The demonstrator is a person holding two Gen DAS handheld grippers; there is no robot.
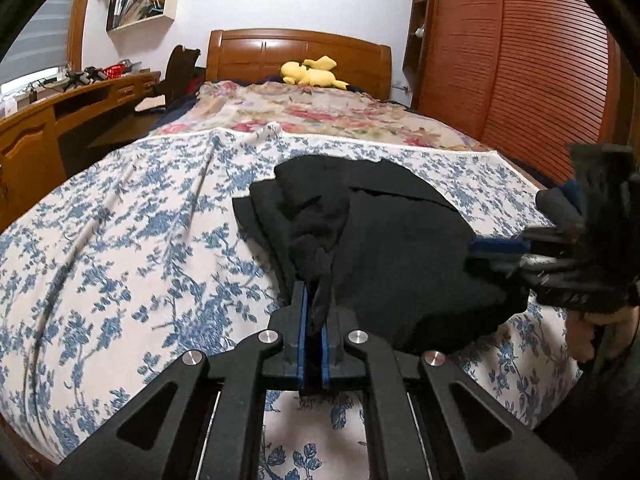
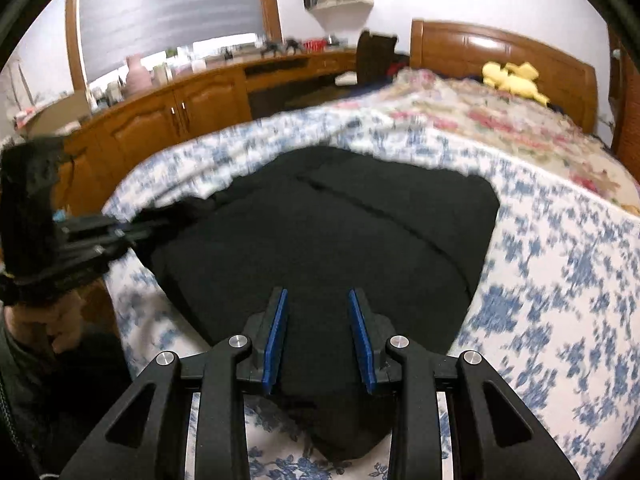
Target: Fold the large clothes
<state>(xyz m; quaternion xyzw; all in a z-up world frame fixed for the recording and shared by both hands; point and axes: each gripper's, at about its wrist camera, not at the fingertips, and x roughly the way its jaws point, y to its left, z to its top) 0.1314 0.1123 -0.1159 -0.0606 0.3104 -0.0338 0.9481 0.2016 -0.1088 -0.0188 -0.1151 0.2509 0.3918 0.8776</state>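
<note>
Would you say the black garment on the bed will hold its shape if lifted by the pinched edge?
Probably not. The black garment bunches into soft folds where the left gripper pinches it, so it should droop. It looks thick, so perhaps weighty, and likely to drag across the floral bedspread.

place: home bedroom | cues: bed (image 1: 120,220) (floral covers), wooden headboard (image 1: 298,54), wardrobe (image 1: 520,60), wall shelves (image 1: 140,0)

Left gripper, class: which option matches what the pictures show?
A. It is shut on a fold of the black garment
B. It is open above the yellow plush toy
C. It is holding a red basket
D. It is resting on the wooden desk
A: in the left wrist view the left gripper has its blue pads pressed together on a bunched fold of the black garment lying on the bed.
</note>
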